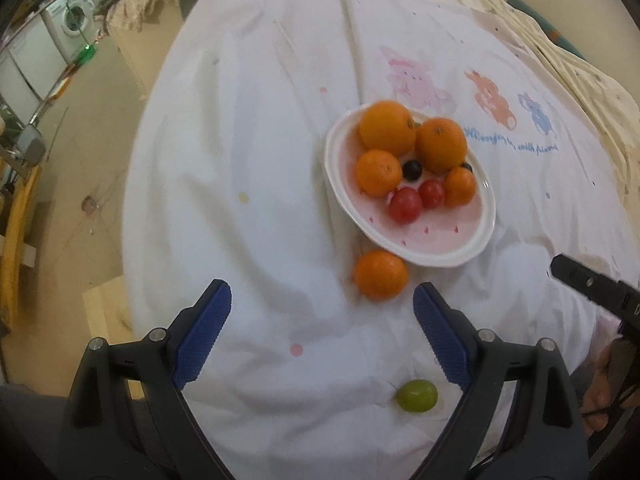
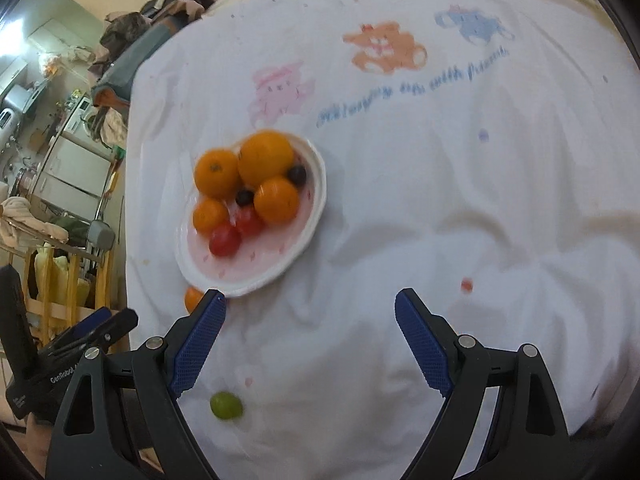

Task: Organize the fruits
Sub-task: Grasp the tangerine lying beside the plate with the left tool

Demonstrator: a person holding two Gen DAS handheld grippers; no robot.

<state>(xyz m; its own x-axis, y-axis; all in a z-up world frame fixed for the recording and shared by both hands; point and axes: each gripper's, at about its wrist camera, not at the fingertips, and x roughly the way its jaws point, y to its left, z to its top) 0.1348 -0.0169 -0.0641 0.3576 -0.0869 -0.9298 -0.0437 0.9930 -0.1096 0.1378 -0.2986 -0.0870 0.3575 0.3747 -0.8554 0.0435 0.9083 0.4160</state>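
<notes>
A cluttered room with a white washing machine (image 1: 71, 20) lay beyond a round bench covered by a wrinkled white cloth printed with pastel cartoon animals (image 1: 248, 128). On the cloth sat a white oval ceramic plate with a pink centre (image 1: 482, 236), already holding four oranges, two red cherry tomatoes and two dark blueberries. Two fruits were left outside it: a small round orange mandarin (image 1: 380, 274) touching or just beside the plate's near rim, and a small green grape (image 1: 417, 395) near the bench edge. The left gripper (image 1: 322, 300) hovered with its blue-padded jaws wide apart, the mandarin just ahead of them and the grape lower down between the arms. The right gripper (image 2: 310, 306) was likewise spread and empty, the grape (image 2: 226, 405) lying by its left finger. The risks looked plain: both fruits were round and the cloth was creased and soft, so a glancing jaw could roll the grape off the edge. A hard squeeze might burst the grape. Nudging the mandarin could push the plate or tip its crowded fruit.
</notes>
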